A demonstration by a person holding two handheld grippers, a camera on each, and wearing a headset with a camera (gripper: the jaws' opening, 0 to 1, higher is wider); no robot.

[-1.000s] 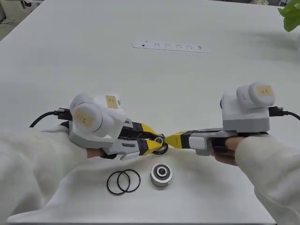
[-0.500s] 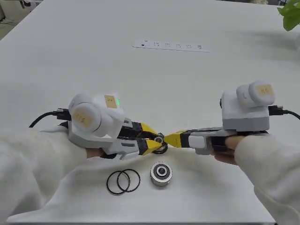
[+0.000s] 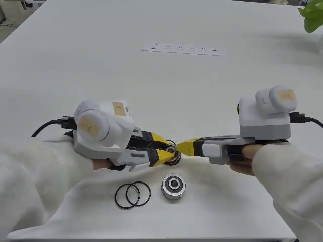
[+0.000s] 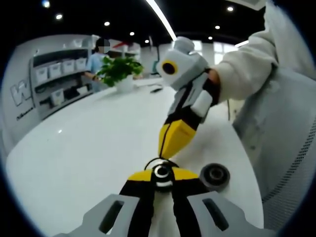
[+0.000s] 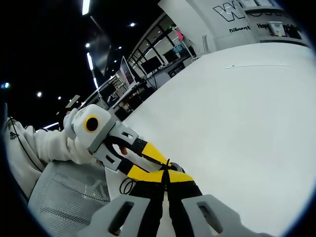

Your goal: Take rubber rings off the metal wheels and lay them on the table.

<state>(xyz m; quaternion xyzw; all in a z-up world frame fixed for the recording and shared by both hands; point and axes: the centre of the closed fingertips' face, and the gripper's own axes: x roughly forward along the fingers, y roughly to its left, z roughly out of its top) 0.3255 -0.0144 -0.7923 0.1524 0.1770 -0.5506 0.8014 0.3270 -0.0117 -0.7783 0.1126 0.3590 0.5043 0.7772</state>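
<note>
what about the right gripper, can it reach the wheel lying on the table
Probably not yet: the right gripper is shut on the rubber ring of the held wheel. The path to the loose wheel looks free once it releases.

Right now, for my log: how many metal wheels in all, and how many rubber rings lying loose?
Round silver metal wheels: 2 (one on white table, one in left gripper)
Loose thin black rubber rings: 2
Total: 4

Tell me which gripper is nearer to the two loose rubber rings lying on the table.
Left. The left gripper, holding a metal wheel, is just behind the loose rubber rings; the right gripper reaches in from farther right.
</note>
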